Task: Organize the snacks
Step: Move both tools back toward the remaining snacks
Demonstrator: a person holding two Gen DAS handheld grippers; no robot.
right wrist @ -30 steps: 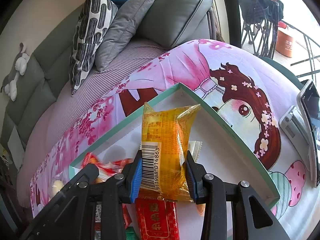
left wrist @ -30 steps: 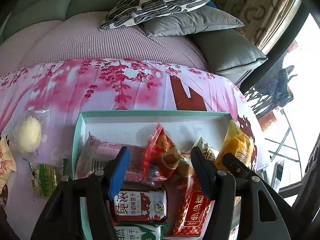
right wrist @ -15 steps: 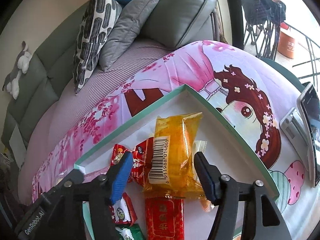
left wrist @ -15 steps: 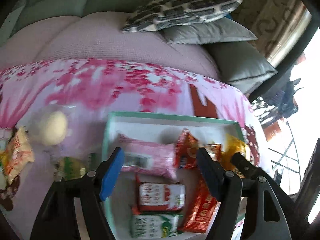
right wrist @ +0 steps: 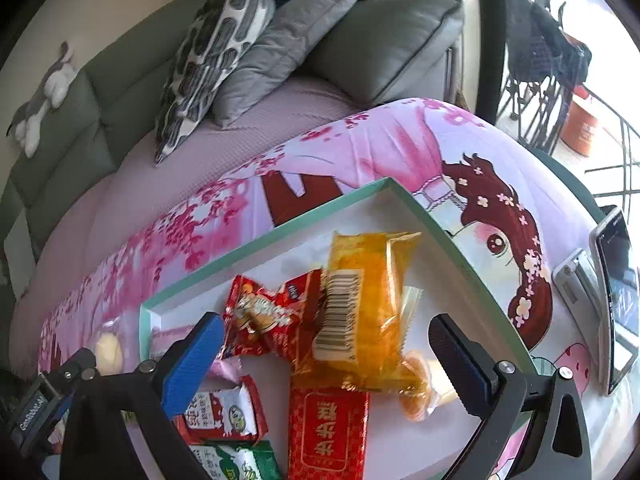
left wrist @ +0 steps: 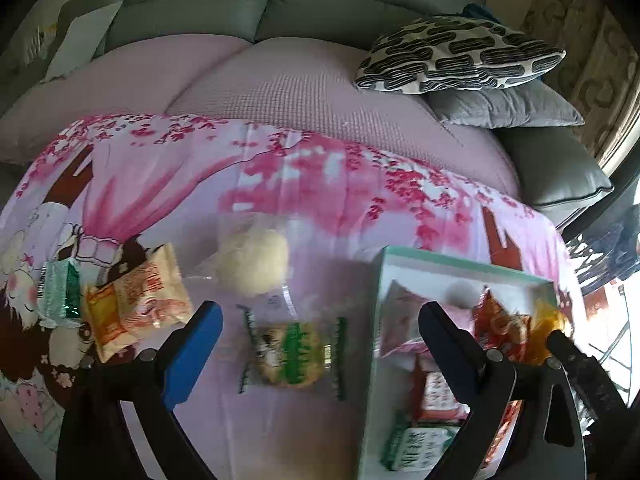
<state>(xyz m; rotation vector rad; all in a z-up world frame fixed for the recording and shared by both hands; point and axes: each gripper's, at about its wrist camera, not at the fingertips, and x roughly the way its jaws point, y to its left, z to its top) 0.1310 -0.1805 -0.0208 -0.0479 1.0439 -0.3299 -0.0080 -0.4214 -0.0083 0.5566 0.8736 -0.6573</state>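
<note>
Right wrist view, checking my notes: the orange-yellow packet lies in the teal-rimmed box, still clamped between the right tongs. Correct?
Not quite. The orange-yellow packet does lie in the teal-rimmed box, but the right tongs have just been opening and stand wide apart, clear of it. The right wrist view shows this.

Black gripper (left wrist: 320, 344) frames, blue finger pads (right wrist: 192, 364), silver screws, white "GenRobot.AI" lettering on one

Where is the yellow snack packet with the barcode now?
In the right wrist view, the yellow packet lies in the tray, between the open fingers of the right gripper, overlapping the red packet on its left.
</note>
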